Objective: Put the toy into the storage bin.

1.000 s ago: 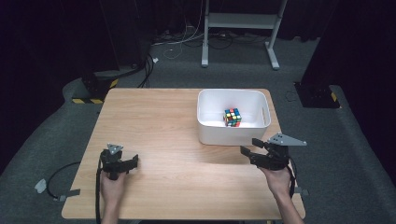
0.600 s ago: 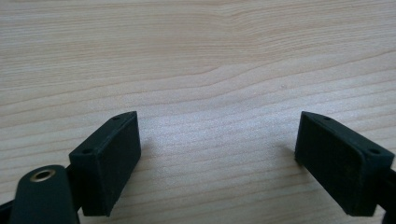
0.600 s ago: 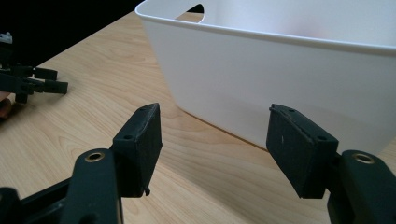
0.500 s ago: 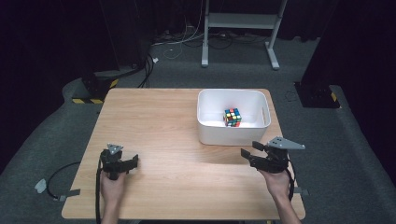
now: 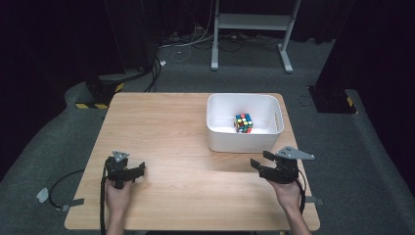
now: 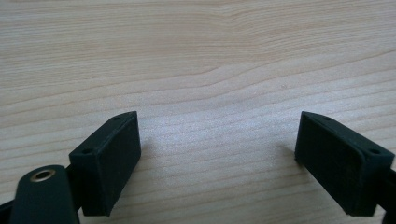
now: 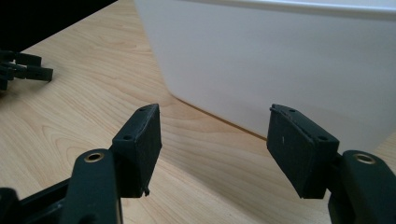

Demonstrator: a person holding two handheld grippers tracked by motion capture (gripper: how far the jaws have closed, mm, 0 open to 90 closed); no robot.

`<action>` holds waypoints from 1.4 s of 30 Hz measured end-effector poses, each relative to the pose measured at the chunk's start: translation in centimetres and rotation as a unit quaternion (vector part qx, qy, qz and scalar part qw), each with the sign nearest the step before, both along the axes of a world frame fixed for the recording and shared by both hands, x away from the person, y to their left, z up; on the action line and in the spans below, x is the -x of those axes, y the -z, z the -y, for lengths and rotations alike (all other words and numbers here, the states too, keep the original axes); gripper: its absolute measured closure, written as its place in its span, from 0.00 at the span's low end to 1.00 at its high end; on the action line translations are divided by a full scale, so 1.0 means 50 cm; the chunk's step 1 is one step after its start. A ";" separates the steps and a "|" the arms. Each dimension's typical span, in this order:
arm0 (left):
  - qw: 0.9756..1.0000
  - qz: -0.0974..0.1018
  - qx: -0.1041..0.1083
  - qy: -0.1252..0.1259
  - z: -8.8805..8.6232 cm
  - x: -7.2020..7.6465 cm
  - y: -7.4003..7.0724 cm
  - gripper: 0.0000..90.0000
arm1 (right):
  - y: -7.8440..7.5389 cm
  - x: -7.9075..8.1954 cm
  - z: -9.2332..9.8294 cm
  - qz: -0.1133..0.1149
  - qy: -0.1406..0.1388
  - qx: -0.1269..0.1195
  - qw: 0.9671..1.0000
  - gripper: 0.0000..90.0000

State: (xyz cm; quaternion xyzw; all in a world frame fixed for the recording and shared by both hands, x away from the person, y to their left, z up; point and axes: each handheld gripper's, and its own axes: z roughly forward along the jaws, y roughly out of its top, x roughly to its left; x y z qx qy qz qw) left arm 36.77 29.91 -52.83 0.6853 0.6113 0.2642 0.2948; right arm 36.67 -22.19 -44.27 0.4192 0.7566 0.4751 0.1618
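Note:
A multicoloured puzzle cube [image 5: 243, 123] lies inside a white bin [image 5: 243, 142] at the back right of the wooden table [image 5: 176, 127]. My right gripper [image 5: 266, 164] is held just in front of the bin's near wall. In the right gripper view, this gripper [image 7: 215, 144] is open, with only the table and the bin wall [image 7: 289, 60] beyond its jaws. My left gripper [image 5: 126, 165] rests near the table's front left. It is open wide [image 6: 219, 163] over bare wood, with nothing between its pads.
The table's front edge is close behind both hands. A cable [image 5: 58, 188] trails off the left side to the floor. Beyond the table stand a white frame [image 5: 249, 29] and a yellow-and-black striped base [image 5: 95, 98]. The left gripper [image 7: 23, 67] appears far off in the right gripper view.
My right gripper has drifted slightly toward the table's near edge. The left gripper and the cube have stayed where they were.

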 end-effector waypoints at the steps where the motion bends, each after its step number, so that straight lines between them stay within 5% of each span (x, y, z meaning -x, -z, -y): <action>1: 1.000 0.000 0.000 0.000 0.000 0.000 0.000 0.16 | 0.001 0.000 0.000 0.000 0.000 0.001 1.000 0.39; 42: 1.000 0.000 0.000 0.000 0.000 0.000 0.000 0.16 | 0.065 -0.024 -0.009 -0.037 0.021 0.026 0.999 0.41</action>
